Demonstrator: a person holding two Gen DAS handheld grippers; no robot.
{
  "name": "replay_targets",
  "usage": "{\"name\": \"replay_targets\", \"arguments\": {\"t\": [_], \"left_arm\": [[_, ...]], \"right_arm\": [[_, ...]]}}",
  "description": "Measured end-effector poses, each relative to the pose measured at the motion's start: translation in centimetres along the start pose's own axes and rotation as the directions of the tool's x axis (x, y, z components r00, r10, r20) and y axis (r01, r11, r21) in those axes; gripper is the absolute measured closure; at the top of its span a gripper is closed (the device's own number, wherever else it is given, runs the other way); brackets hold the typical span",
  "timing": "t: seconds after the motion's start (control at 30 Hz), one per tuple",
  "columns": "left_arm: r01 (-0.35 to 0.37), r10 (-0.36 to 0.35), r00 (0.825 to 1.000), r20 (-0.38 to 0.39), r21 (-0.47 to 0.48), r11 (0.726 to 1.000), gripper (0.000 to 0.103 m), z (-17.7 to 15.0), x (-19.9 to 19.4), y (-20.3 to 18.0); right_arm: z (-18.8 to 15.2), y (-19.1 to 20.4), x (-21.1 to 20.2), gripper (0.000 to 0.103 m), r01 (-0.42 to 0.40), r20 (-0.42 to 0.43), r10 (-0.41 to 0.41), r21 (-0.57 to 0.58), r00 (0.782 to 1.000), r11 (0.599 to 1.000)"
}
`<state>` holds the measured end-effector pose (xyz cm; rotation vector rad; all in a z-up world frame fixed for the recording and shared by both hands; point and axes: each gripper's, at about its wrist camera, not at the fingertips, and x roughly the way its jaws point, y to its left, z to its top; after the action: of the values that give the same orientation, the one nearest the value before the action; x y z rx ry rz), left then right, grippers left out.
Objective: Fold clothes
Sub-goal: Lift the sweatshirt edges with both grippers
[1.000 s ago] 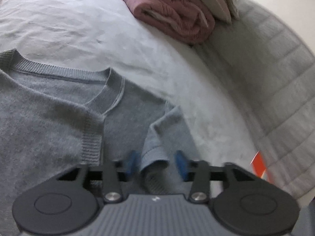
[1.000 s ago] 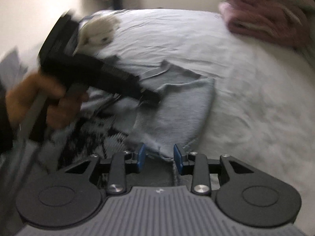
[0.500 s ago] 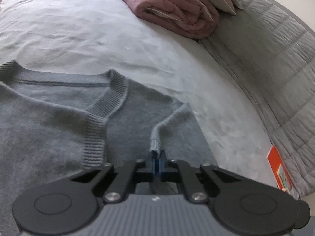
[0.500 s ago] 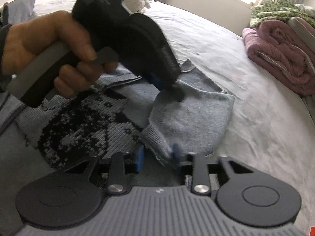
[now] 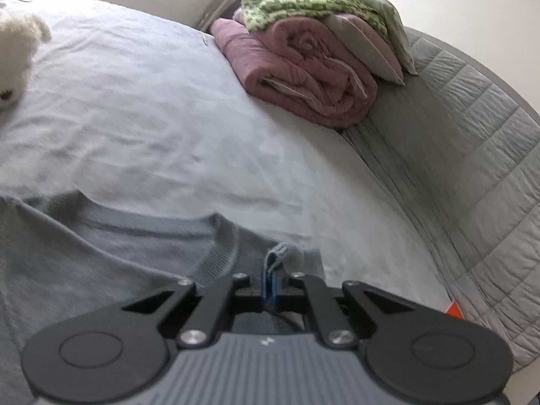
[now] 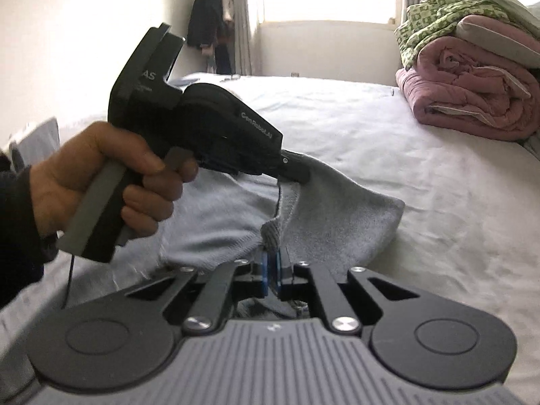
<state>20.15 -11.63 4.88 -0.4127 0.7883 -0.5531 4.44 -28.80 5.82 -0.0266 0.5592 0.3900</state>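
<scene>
A grey knitted sweater (image 5: 111,246) lies on the pale bedsheet (image 5: 152,118). In the left wrist view my left gripper (image 5: 270,287) is shut on a fold of its shoulder edge, lifted off the bed beside the ribbed V-neck. In the right wrist view my right gripper (image 6: 271,271) is shut on the ribbed sleeve end of the same sweater (image 6: 337,216). The left gripper (image 6: 297,172), held by a hand (image 6: 101,182), pinches the cloth a little further up and back. The fabric hangs raised between the two grips.
A rolled pink quilt (image 5: 303,77) with a green patterned cloth (image 5: 297,3) and pillows stacks at the back right. A quilted grey headboard (image 5: 472,168) curves along the right. A white plush toy (image 5: 17,57) sits far left. An orange object (image 5: 454,308) lies by the headboard.
Both grippers shut on the sweater, the left on the shoulder fold and the right on the sleeve end. Both then rose and tilted up, lifting the fabric off the bed.
</scene>
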Motion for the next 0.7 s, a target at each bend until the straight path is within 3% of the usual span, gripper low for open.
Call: {"name": "replay_targets", "arguments": {"t": [0.17, 0.47, 0.7], "left_arm": [[-0.054, 0.054, 0.998, 0.011, -0.033, 0.998, 0.101, 0.6, -1.0, 2.7], [-0.103, 0.105, 0.994, 0.014, -0.086, 0.991, 0.101, -0.8, -2.5, 7.5], [-0.112, 0.115, 0.993, 0.03, -0.09, 0.99, 0.101, -1.1, -3.1, 8.7]], "right_arm": [[1.0, 2.0, 2.0, 0.098, 0.016, 0.013, -0.017, 0.085, 1.0, 0.996], [-0.2, 5.6, 5.0, 0.098, 0.019, -0.039, -0.018, 0.023, 0.999, 1.0], [-0.4, 6.4, 6.0, 0.098, 0.017, -0.055, -0.015, 0.036, 0.998, 0.999]]}}
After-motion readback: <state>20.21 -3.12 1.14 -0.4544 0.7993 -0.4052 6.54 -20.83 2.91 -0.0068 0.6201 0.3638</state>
